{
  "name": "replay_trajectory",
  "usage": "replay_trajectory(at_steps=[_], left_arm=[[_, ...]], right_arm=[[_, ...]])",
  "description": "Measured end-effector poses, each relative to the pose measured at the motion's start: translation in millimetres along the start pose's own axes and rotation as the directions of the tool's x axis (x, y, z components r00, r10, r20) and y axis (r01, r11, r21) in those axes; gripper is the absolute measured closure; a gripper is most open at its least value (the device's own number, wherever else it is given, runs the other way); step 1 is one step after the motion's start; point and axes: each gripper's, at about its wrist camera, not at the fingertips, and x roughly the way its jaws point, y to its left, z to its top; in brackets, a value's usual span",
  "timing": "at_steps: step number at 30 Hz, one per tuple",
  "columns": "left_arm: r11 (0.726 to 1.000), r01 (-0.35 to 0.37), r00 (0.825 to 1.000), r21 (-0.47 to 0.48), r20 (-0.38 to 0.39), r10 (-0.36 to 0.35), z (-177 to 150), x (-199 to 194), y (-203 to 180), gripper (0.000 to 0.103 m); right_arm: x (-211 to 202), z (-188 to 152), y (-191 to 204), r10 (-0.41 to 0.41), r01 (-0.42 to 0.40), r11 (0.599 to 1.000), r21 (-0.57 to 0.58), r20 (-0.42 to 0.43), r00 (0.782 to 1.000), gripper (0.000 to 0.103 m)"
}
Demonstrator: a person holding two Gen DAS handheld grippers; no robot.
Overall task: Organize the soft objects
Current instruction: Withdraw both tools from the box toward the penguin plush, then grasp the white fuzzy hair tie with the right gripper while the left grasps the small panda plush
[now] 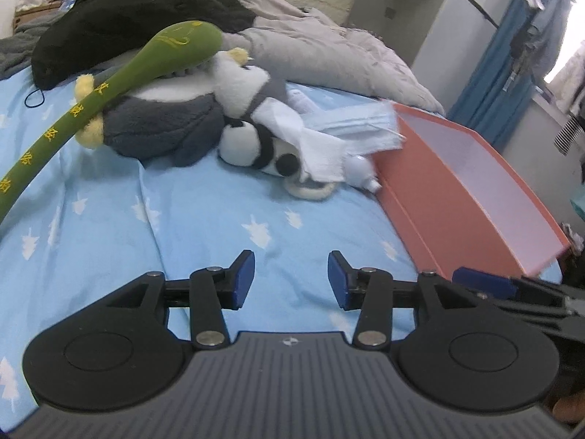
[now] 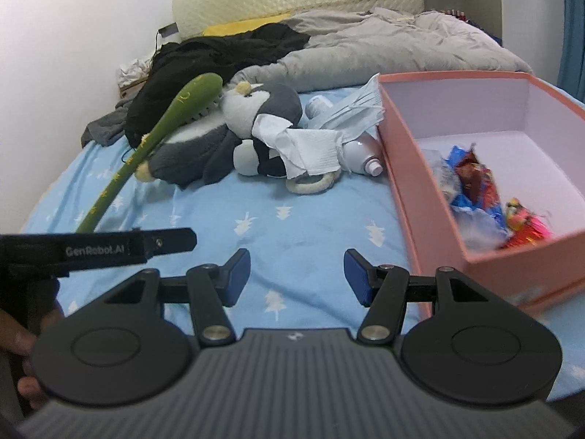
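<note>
A grey and white plush penguin [image 1: 164, 120] [image 2: 256, 117] lies on the blue bed sheet [image 1: 204, 219] [image 2: 310, 226]. Against it rests a small panda plush [image 1: 252, 142], with a white tissue [image 1: 318, 146] [image 2: 310, 150] and blue face masks [image 1: 362, 122] [image 2: 351, 109] draped over the pile. A long green padded stick [image 1: 109, 87] [image 2: 161, 124] leans across the penguin. My left gripper [image 1: 290, 280] hangs open over bare sheet, well short of the pile. Also open with nothing between its fingers, my right gripper [image 2: 297, 277] hovers beside the pink box [image 1: 457, 197] [image 2: 431, 197].
The pink box holds several crumpled snack wrappers [image 2: 479, 190]. A white bottle [image 2: 362, 155] and a cream ring [image 2: 310, 183] lie by the toys. A grey duvet [image 2: 384, 47] and black clothes [image 1: 120, 18] [image 2: 219, 55] fill the back of the bed. A hand [image 2: 25, 340] shows at left.
</note>
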Motion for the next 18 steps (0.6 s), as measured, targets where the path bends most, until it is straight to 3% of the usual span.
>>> replay_trajectory(at_steps=[10,18], left_arm=[[0.999,0.031,0.999,-0.032,0.019,-0.030,31.7,67.6,23.9,0.053],[0.987,0.113,0.993,-0.118,0.033,-0.110,52.2,115.7,41.8,0.054]], right_arm=[[76.6,22.8,-2.2,-0.017,0.017,1.000,-0.012,-0.011,1.000,0.045],[133.8,43.0,-12.7,-0.051,0.051,0.999,0.011,-0.005,0.999,0.057]])
